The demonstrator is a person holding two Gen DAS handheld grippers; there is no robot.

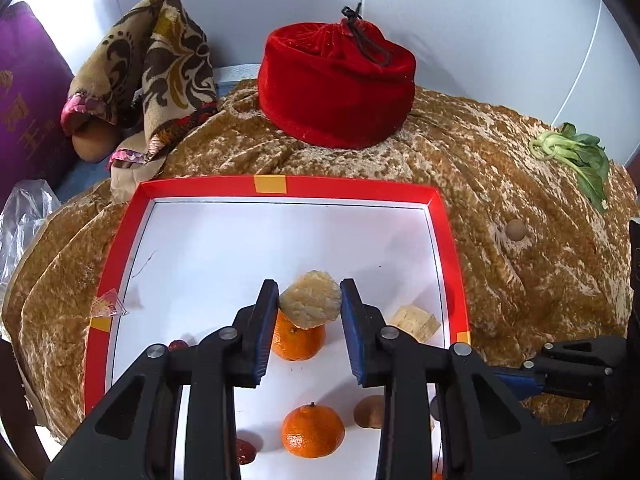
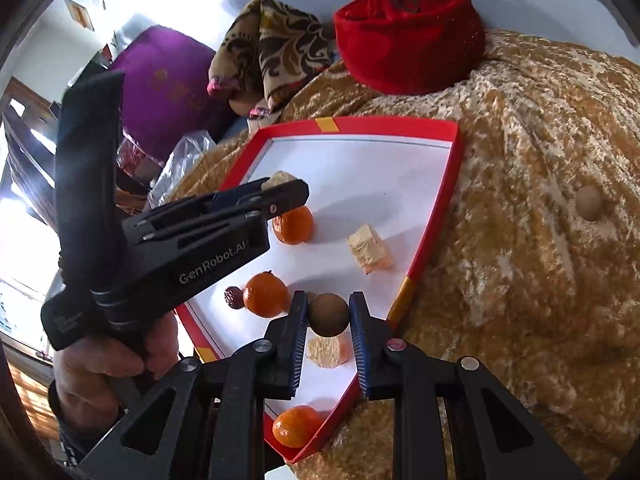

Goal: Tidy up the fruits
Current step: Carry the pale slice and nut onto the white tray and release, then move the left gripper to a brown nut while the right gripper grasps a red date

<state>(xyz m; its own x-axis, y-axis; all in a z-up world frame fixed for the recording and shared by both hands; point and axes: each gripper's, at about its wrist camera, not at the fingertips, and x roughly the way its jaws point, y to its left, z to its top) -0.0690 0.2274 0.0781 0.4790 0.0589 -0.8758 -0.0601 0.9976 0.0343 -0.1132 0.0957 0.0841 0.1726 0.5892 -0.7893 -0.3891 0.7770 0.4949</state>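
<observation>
A red-rimmed white tray (image 1: 448, 216) lies on a gold cloth. My left gripper (image 1: 310, 300) is shut on a pale yellow fruit chunk (image 1: 312, 300) and holds it above a tangerine (image 1: 298, 340). Another tangerine (image 1: 313, 432), a brown round fruit (image 1: 370, 412), red dates (image 1: 245, 450) and a pale chunk (image 1: 416, 322) lie on the tray. My right gripper (image 2: 329, 316) is shut on a brown round fruit (image 2: 329, 314) above the tray's near right edge (image 2: 436, 216), over another pale chunk (image 2: 328, 352). A third tangerine (image 2: 296, 426) lies at the near corner.
A red velvet pouch (image 1: 336, 84) stands behind the tray. A patterned cloth (image 1: 156, 68) and a purple cushion (image 1: 28, 92) are at the back left. A small brown round fruit (image 1: 515, 230) and a leafy green (image 1: 576, 156) lie on the gold cloth (image 1: 520, 280) to the right.
</observation>
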